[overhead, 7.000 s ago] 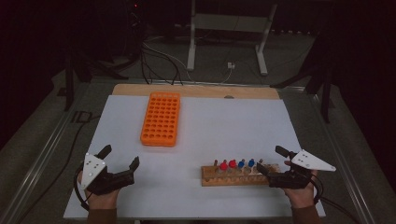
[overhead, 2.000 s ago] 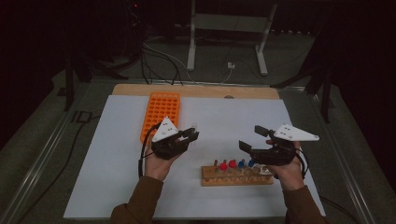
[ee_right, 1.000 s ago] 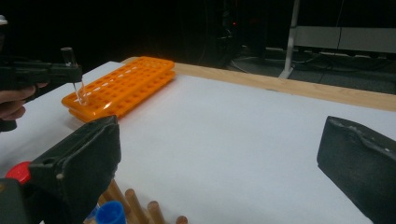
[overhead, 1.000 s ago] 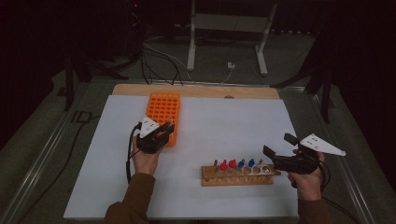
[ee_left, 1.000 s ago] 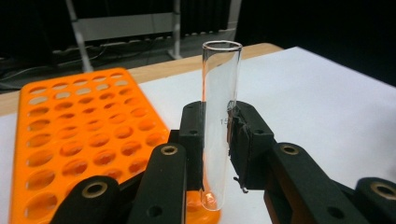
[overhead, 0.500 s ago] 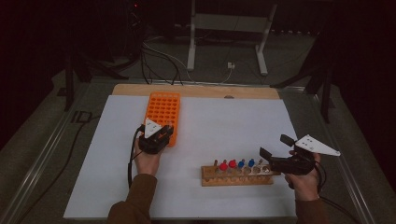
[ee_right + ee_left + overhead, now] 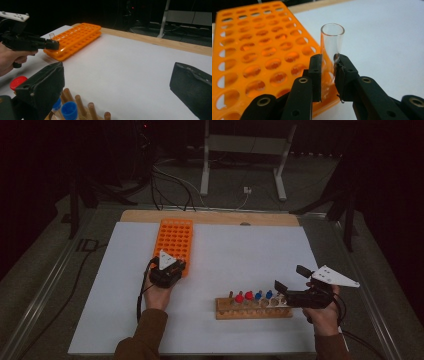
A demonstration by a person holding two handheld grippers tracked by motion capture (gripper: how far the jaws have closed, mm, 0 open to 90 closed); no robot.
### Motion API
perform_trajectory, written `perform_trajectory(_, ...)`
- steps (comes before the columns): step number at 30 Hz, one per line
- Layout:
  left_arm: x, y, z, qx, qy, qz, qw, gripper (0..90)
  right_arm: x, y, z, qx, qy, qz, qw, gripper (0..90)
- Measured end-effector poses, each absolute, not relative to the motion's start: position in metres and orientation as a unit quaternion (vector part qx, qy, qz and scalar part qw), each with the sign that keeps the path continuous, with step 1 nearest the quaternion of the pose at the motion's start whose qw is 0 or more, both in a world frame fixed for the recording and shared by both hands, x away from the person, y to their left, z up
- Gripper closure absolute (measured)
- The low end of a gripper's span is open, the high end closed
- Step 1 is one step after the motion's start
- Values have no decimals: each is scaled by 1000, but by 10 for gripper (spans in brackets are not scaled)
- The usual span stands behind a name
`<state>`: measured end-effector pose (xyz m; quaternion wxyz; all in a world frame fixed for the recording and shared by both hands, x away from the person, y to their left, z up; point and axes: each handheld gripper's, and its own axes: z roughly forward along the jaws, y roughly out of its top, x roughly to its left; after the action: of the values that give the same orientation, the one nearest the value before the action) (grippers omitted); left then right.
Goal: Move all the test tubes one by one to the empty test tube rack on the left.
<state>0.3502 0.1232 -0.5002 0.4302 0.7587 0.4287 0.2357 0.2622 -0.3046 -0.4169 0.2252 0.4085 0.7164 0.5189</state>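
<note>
We find no legible brand, label or writing on any item. The left gripper [image 7: 328, 75] has its jaws closed tight on a clear glass tube [image 7: 331, 52], held upright at the near right corner of the orange rack [image 7: 259, 57]; the tube's open mouth stands above the rack's top face. From the high view, the left gripper [image 7: 167, 270] sits at the rack's near end, with broad bare white table surface [image 7: 250, 255] between it and the wooden peg block [image 7: 252, 307]. The right gripper [image 7: 290, 292] hovers over the block's right end, its jaws spread wide with nothing between them. The right gripper view adds red and blue caps [image 7: 68, 110] and bare wooden pegs.
</note>
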Motion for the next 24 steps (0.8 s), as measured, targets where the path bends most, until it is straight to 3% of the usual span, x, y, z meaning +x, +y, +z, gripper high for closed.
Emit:
perform_trajectory(5,351,126,-500,754,434,224,439,753,261,-304,-417,401,722,518,222,1)
perform_trajectory(8,351,129,-501,743,446,215,451,677,260,-304,-416,393,727,520,217,4)
perform_trajectory(12,348,134,-502,731,459,213,457,511,258,-304,-417,382,736,518,209,13)
perform_trajectory(13,347,136,-502,727,463,212,460,428,257,-305,-418,380,740,518,199,33)
perform_trajectory(15,344,139,-500,720,469,204,470,395,257,-306,-419,378,741,520,193,37)
perform_trajectory(18,339,145,-496,708,478,189,485,278,256,-309,-423,374,751,512,185,57)
perform_trajectory(20,334,147,-492,705,474,185,494,258,255,-310,-425,371,755,509,183,66)
perform_trajectory(23,327,149,-485,698,469,182,510,153,254,-311,-429,353,772,502,165,167)
perform_trajectory(24,325,149,-483,696,468,185,513,64,253,-311,-432,337,783,497,159,224)
